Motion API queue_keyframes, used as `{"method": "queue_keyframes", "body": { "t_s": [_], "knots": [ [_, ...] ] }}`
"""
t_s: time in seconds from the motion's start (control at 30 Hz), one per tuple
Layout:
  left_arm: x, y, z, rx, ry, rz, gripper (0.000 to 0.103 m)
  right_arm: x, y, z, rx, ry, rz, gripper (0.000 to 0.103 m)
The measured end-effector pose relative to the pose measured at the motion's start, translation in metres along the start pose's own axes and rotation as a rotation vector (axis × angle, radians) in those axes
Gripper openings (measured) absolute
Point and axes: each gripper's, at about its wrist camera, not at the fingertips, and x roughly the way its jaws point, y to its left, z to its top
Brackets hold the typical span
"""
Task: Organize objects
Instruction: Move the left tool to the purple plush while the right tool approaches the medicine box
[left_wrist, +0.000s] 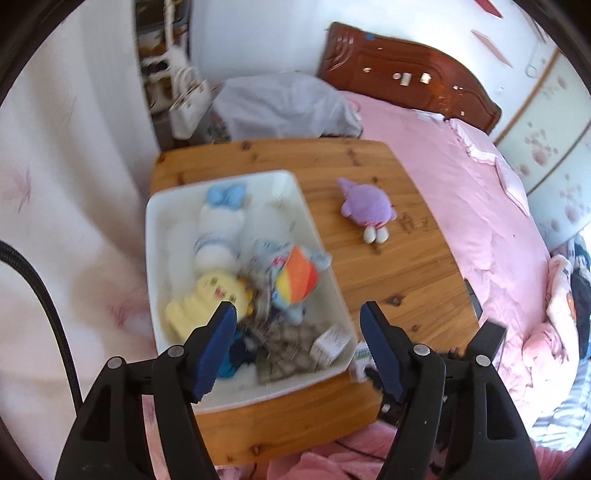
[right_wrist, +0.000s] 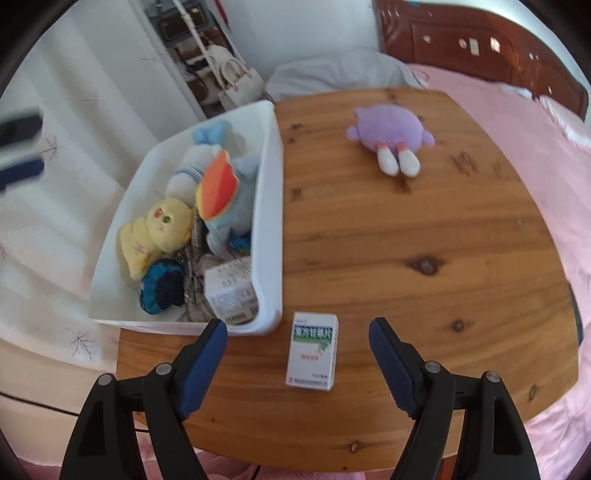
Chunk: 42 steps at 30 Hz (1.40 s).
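A white bin sits on the left of a wooden table, filled with plush toys, cloth and a small box. A purple plush lies face down on the table, right of the bin. A white and green medicine box lies beside the bin's near right corner; it partly shows in the left wrist view. My left gripper is open and empty above the bin's near end. My right gripper is open and empty, its fingers either side of the medicine box.
A pink bed with a brown headboard lies right of the table. A grey pillow and a white handbag are behind it. A white patterned curtain hangs on the left.
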Motion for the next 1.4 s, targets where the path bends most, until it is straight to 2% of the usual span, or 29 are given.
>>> {"method": "queue_keyframes", "body": {
  "t_s": [0.3,0.43,0.67,0.87,1.03,1.13,1.4],
  "knots": [
    [0.022,-0.03,0.072,0.049,0.008,-0.012,0.075,0.017,-0.009,-0.004,-0.019,0.091,-0.026,0.08],
    [0.049,-0.043,0.104,0.057,0.073,-0.008,0.075,0.024,-0.011,-0.005,-0.031,0.112,-0.025,0.079],
    [0.102,-0.071,0.141,0.107,0.204,-0.035,0.075,0.035,-0.011,-0.009,-0.085,0.122,-0.012,0.074],
    [0.151,-0.089,0.159,0.12,0.308,-0.066,0.075,0.039,-0.009,-0.014,-0.135,0.085,-0.023,0.07],
    [0.194,-0.096,0.169,0.091,0.377,-0.092,0.075,0.042,-0.01,-0.02,-0.145,0.057,-0.044,0.07],
    [0.218,-0.098,0.171,0.067,0.414,-0.105,0.075,0.044,-0.012,-0.025,-0.152,0.054,-0.024,0.067],
    [0.267,-0.098,0.175,-0.007,0.461,-0.092,0.075,0.045,-0.019,-0.023,-0.113,0.008,-0.001,0.061]
  ]
}}
